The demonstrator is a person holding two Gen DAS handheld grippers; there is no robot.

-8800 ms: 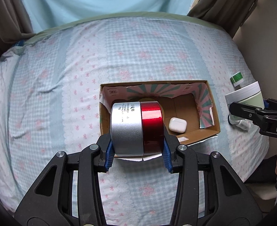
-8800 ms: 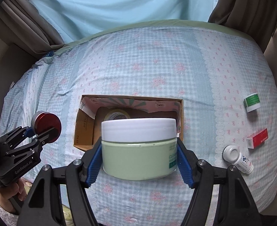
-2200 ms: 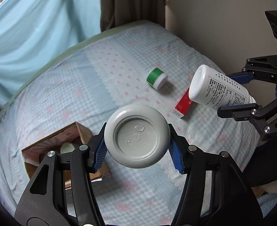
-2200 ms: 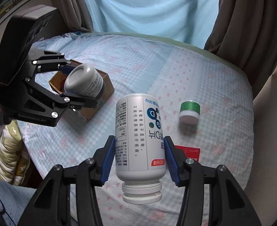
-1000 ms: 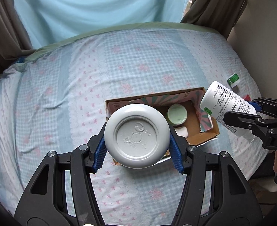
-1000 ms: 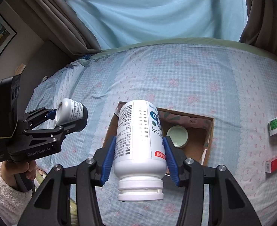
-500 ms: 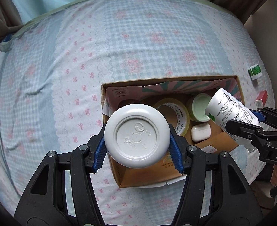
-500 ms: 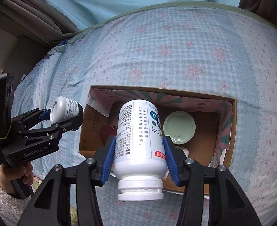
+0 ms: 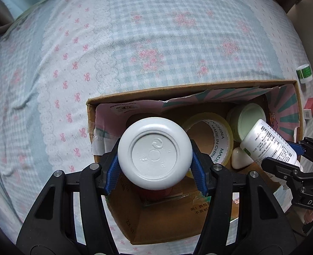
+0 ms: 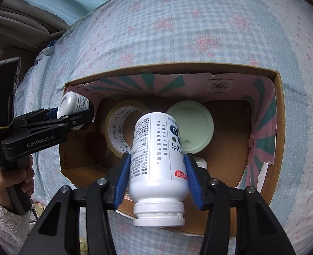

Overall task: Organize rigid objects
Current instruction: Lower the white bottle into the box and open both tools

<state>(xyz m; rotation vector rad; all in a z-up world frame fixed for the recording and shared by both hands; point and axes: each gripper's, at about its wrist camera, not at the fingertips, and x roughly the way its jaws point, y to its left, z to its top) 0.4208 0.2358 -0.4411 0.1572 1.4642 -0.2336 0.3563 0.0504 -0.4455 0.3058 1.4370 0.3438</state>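
Since a second ago you lowered both bottles into the cardboard box (image 9: 194, 87). Your left tongs (image 9: 155, 165) pinched the small white bottle (image 9: 155, 153) at the box's nine o'clock end; your right tongs (image 10: 157, 177) pinched the tall white bottle (image 10: 156, 148) over the tape roll (image 10: 119, 116) and green jar (image 10: 195, 127).

A bed (image 9: 156, 42) in blue-checked sheeting with pink flowers carries an open cardboard box (image 9: 177, 89). Toward the bed's right edge lie a small green-labelled jar (image 9: 304, 73) and, just nearer, a red packet (image 9: 310, 107).
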